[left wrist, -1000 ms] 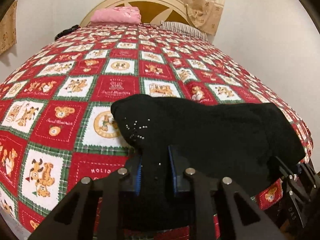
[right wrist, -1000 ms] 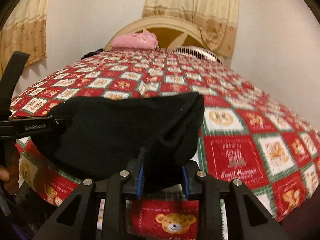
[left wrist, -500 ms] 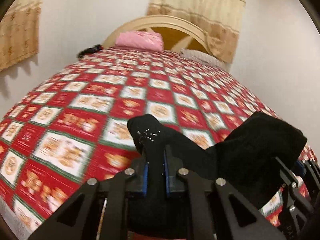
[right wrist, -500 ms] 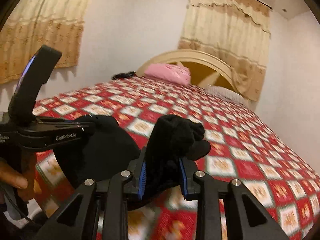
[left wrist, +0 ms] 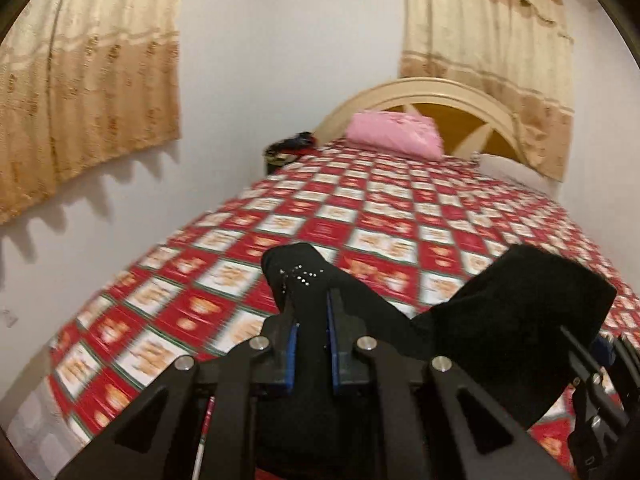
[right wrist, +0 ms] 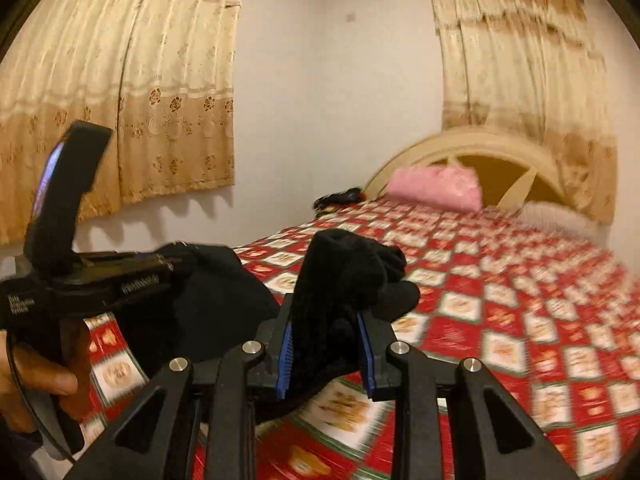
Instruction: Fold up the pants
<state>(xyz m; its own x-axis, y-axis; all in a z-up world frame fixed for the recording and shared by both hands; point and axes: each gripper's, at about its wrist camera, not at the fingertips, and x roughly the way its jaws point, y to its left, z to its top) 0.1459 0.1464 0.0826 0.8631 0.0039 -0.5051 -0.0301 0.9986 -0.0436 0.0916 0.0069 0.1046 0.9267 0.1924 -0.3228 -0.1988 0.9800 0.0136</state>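
With both grippers, left (left wrist: 310,334) and right (right wrist: 325,354), clamped on the pants (left wrist: 516,320), I'd lift evenly, keeping them taut over the bed (left wrist: 400,216).

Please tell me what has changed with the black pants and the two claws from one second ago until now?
Both claws lifted the black pants off the bedspread: a second ago the pants lay spread flat, now they hang bunched between the left claw and the right claw, and both views tilt upward. Neither claw let go. The pink pillow stayed by the headboard.
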